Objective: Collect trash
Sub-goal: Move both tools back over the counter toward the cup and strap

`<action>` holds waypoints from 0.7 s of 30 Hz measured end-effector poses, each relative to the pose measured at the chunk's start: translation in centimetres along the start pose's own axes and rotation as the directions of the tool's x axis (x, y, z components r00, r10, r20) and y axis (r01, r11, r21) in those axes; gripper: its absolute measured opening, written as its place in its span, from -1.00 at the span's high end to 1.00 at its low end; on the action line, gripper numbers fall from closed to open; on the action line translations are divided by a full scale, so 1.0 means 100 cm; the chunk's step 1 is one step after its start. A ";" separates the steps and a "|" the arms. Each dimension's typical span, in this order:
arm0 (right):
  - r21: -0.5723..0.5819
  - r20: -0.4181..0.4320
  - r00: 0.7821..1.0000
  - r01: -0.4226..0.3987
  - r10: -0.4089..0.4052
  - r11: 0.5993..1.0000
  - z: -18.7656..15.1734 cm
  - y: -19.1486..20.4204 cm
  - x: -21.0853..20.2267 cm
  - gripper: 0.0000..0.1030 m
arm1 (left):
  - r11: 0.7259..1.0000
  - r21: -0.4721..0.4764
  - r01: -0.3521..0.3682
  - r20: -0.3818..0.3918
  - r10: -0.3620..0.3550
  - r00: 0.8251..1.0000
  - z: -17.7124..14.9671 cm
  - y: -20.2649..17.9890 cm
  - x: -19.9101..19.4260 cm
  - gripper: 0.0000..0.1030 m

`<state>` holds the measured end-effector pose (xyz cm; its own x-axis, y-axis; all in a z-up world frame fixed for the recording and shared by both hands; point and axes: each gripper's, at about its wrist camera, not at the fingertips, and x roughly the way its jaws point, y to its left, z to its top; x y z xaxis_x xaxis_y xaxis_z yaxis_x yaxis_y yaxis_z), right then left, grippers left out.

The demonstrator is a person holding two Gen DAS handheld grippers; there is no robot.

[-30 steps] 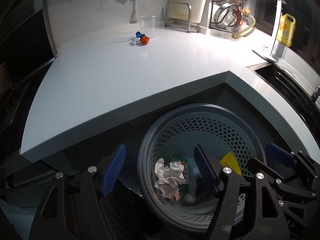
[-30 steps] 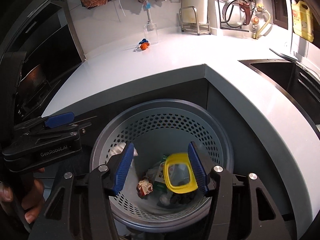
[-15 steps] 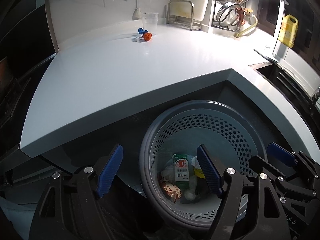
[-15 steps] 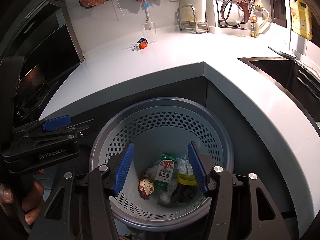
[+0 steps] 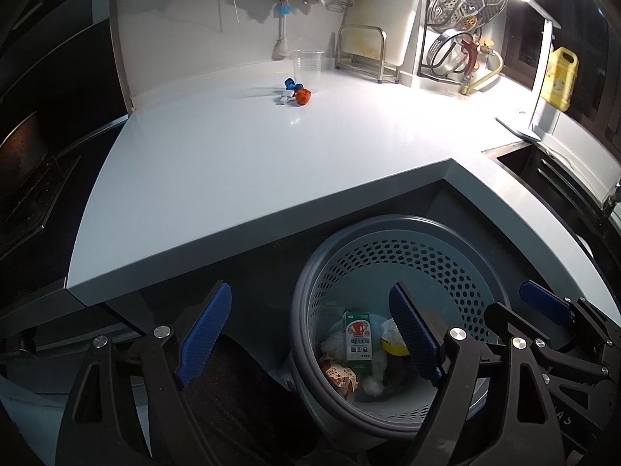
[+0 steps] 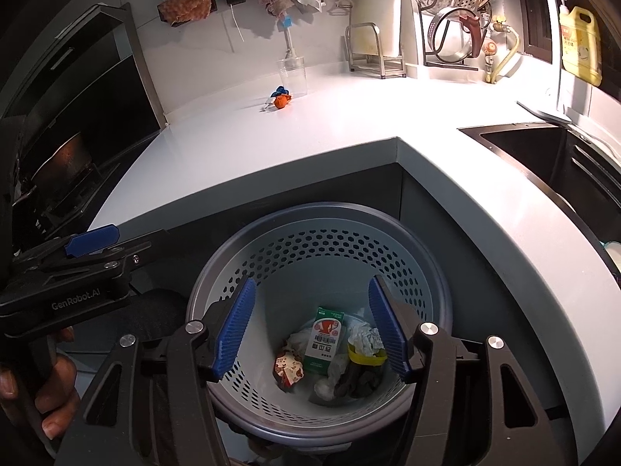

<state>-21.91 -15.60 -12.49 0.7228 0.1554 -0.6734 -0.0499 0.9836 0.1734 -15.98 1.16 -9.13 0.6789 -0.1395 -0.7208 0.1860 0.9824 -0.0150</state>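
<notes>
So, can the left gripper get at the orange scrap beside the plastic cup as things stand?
Probably yes: the left gripper is empty, its jaws opening, and the white counter lies bare up to the orange scrap.

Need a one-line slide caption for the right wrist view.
Right gripper, jaws opening and empty, above a perforated bin holding a carton and crumpled trash; cup and scraps remain on the counter.

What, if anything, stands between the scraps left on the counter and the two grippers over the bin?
Nothing visible. Bare counter lies between the orange and blue scraps and the bin. The plastic cup stands just behind them. Left gripper and right gripper are opening, empty.
</notes>
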 end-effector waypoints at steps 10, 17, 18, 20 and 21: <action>0.005 0.044 0.999 -0.007 0.006 1.000 0.008 0.006 -0.017 -0.29 | 0.999 -0.036 -0.007 0.045 0.008 0.999 0.003 0.016 -0.019 -0.71; -0.001 0.067 0.997 -0.025 0.025 1.000 0.025 0.010 -0.014 -0.30 | 0.999 -0.035 -0.016 0.067 0.018 0.998 0.016 0.021 -0.018 -0.71; 0.000 0.073 0.997 -0.030 0.030 1.000 0.028 0.010 -0.013 -0.34 | 0.999 -0.036 -0.020 0.075 0.023 0.997 0.018 0.022 -0.018 -0.72; 0.000 0.087 0.996 -0.034 0.034 0.999 0.036 0.011 -0.008 -0.34 | 0.999 -0.042 -0.023 0.089 0.027 0.996 0.026 0.026 -0.016 -0.75; 0.000 0.091 0.995 -0.036 0.036 0.999 0.040 0.011 -0.005 -0.34 | 0.999 -0.045 -0.027 0.096 0.031 0.995 0.030 0.028 -0.014 -0.76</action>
<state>-19.57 -14.94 -9.05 0.7803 0.1821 -0.5984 -0.0765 0.9773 0.1976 -14.31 3.72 -6.13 0.7491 -0.1204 -0.6515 0.1358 0.9904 -0.0269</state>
